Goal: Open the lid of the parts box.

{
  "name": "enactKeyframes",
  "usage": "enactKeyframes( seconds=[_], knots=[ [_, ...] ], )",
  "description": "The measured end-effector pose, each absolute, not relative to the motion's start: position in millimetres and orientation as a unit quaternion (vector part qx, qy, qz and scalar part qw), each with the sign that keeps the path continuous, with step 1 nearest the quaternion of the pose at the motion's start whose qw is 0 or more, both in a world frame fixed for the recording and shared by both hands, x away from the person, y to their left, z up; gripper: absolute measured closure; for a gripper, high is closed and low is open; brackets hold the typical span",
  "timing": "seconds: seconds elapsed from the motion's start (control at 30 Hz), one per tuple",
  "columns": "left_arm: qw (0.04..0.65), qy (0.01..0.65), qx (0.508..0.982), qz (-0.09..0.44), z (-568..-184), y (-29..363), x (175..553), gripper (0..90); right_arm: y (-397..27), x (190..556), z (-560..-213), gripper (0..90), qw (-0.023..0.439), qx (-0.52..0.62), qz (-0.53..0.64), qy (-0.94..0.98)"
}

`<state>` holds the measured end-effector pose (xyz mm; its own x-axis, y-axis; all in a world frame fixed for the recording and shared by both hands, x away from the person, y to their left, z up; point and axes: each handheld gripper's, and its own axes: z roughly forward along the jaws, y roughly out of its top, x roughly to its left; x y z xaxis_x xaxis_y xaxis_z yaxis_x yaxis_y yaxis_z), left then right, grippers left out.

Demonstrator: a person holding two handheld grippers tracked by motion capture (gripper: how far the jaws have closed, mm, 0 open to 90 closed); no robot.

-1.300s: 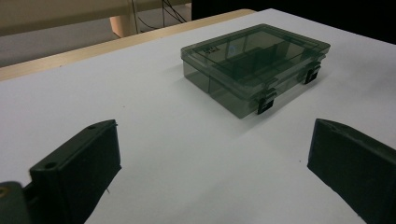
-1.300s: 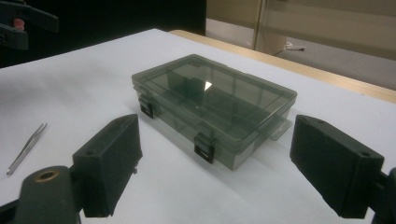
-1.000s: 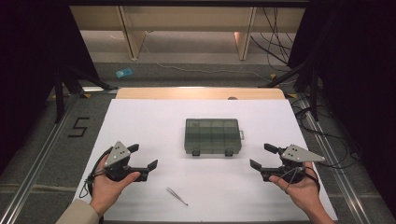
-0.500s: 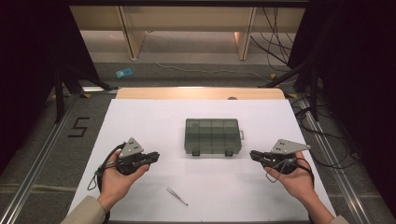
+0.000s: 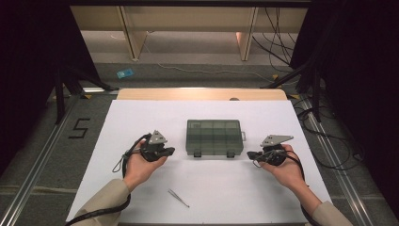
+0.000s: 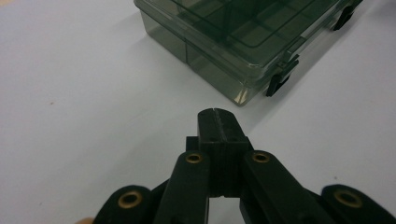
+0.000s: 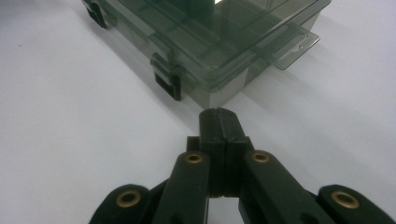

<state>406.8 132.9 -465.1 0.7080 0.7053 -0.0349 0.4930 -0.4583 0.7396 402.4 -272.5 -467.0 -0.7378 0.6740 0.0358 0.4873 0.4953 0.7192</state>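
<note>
The smoky-green clear plastic compartment box (image 5: 214,137) sits lid-down at the centre of the white table sheet (image 5: 141,113). The left gripper (image 5: 170,151) points at its near left corner, jaws pressed together on nothing; the right gripper (image 5: 250,154) mirrors it, also pinched empty. Thin metal tweezers (image 5: 179,198) lie nearer the person.

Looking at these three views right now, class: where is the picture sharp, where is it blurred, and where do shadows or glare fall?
High view: evenly lit white table, dark surroundings. Left gripper view: compartment box fairly sharp with a glint at its near corner, close fingers soft. Right gripper view: the box throws a soft shadow, and the fingers are blurred.
</note>
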Motion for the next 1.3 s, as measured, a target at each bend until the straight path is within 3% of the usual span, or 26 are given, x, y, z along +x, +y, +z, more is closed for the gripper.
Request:
enactKeyframes(
  seconds=[0.57, 1.3],
  knots=[
    [0.375, 0.330, 0.853, 0.152, -472.7, 109.5, 415.3, 90.0, -265.4, 410.7, -469.9, 90.0, 0.131, 0.340, 0.369, 0.855],
    [0.383, 0.320, 0.853, 0.155, -471.5, 107.2, 413.5, 90.0, -261.0, 414.7, -469.8, 90.0, 0.136, 0.331, 0.371, 0.857]
  ],
)
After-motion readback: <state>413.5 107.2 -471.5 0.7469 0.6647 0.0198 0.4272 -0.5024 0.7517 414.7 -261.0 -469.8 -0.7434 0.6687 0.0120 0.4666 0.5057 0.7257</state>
